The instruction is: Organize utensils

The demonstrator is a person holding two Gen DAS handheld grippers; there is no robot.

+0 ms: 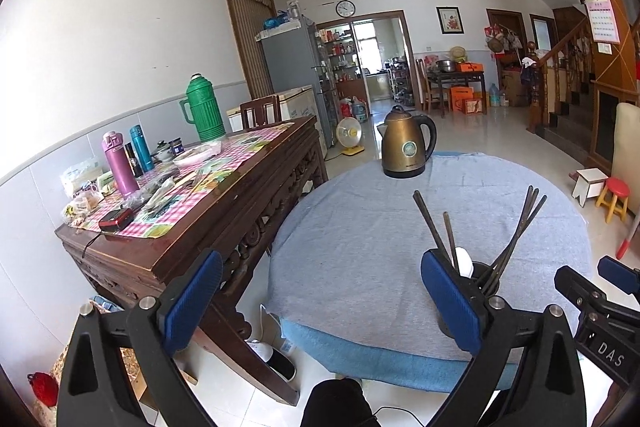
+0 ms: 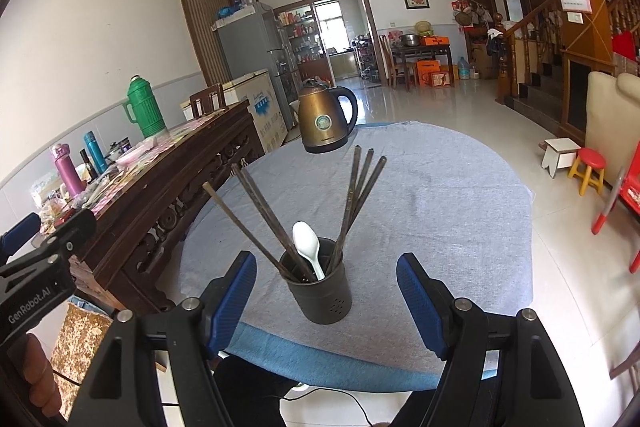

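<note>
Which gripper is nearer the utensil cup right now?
Right. The right gripper is open with the utensil cup centred between its fingers. The left gripper is open too, off to the cup's left side.

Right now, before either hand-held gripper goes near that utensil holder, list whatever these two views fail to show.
- Utensil holder: in the left wrist view the left hand-held gripper hides most of it.
- White spoon: its handle end is sunk in the holder; in the left wrist view only a sliver shows.
- Chopsticks: lower ends hidden in the holder.
- Round table: near edge covered by the right hand-held gripper.
</note>
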